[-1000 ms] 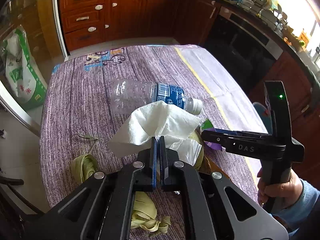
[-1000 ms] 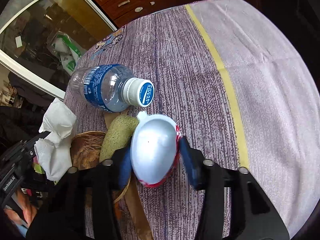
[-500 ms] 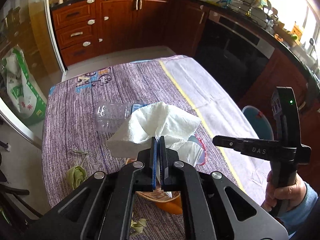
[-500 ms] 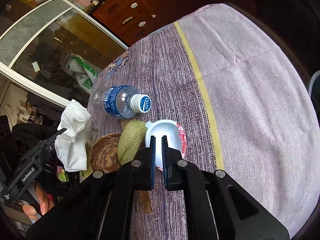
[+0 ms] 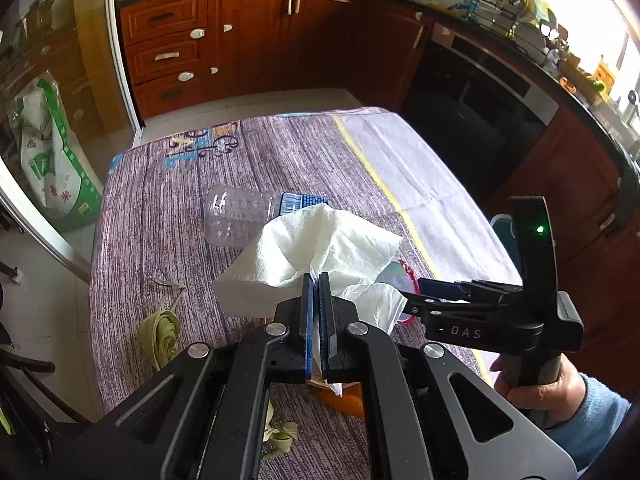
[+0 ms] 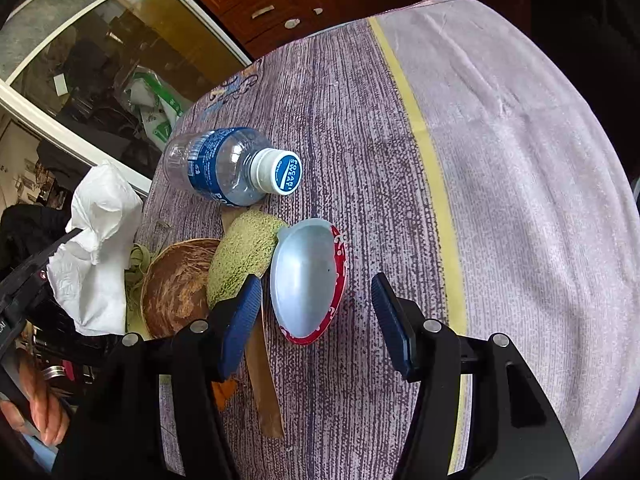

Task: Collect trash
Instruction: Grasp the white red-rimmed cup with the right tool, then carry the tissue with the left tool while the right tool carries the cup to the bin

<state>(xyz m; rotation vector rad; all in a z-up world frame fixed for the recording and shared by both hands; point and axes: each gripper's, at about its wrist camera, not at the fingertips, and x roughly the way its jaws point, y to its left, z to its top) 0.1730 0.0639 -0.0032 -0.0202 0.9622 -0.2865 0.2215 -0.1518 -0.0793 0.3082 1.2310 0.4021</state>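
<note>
1. The right gripper [image 6: 316, 312], which was pinched together above the foil lid half a second ago, is opening; the red-rimmed foil lid [image 6: 306, 280] lies flat on the tablecloth [image 6: 520, 160] between its blue fingers [image 6: 390, 320], untouched

2. That suggests a fresh try at the lid, not a finished pick

3. The left gripper [image 5: 317, 312] stays clamped on the crumpled tissue [image 5: 320, 240], which sticks up beyond its fingertips

4. The plastic bottle [image 6: 224, 168] lies beyond the right fingers, uncollected; melon rind [image 6: 244, 248] sits just left of them
</note>
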